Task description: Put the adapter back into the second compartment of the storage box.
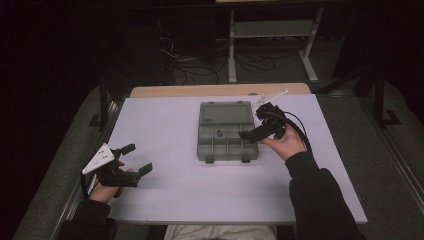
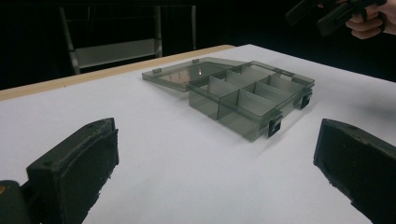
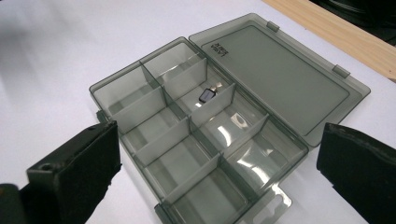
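Black jaws of the right tool (image 3: 219, 177) are framing the bottom of the right gripper view, spread wide and gripping nothing. Right tool (image 1: 257, 131) is hovering over the right edge of the compartment box (image 1: 227, 137), which is sitting mid-desk with its lid (image 1: 226, 113) folded flat open toward the far side. Box (image 3: 196, 140) is smoky translucent plastic, divided by thin partitions into eight cells. One small dark part (image 3: 206, 96) is lying in a far-row cell next to the lid hinge; other cells are looking empty. Left tool (image 1: 134, 159) is resting low over the near-left of the white desk (image 1: 165, 190), well apart from the box, jaws released and empty; in the left gripper view its jaws are pointing across the desk at the box (image 2: 247, 95).

Handling judgement: small part is likely very light and stiff, easy to flick or drop, and sitting tight between partitions, so jaws probably need to come straight down and pinch it across its short sides. Box is looking light, rigid and slick on the desk, likely to skid if nudged; best hold is on an outer wall or the front latch tabs (image 1: 227, 159), not the thin dividers.
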